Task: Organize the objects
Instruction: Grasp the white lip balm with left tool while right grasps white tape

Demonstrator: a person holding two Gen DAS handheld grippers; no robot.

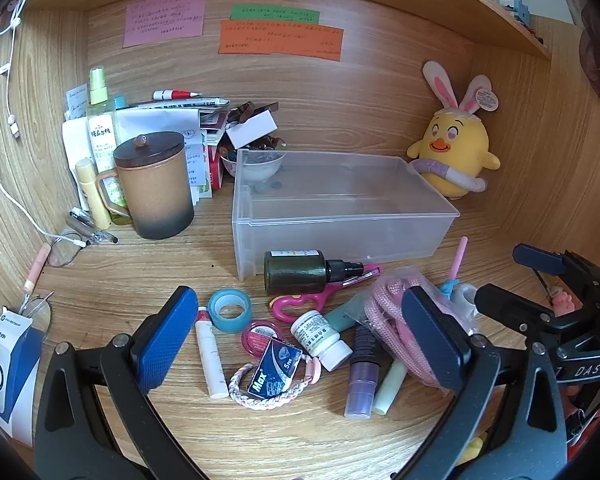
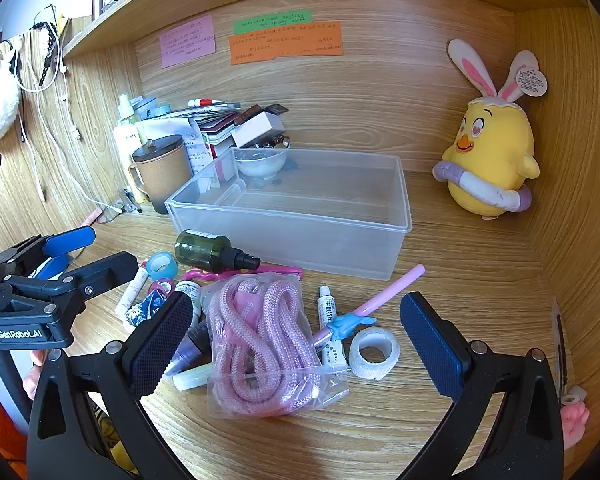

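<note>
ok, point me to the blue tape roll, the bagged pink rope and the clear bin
blue tape roll (image 1: 230, 310), left wrist view, on its outer band.
bagged pink rope (image 2: 260, 340), right wrist view, on the middle coils.
clear bin (image 2: 296, 244), right wrist view, on its front wall.

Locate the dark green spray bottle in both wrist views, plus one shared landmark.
Left wrist view: dark green spray bottle lies on its side at centre, just in front of the clear plastic bin, nozzle pointing right over the pink scissors.
Right wrist view: the bottle is left of centre, at the bin's front left corner.
Shared landmark: the blue tape roll, just left of the bottle in both.
</note>
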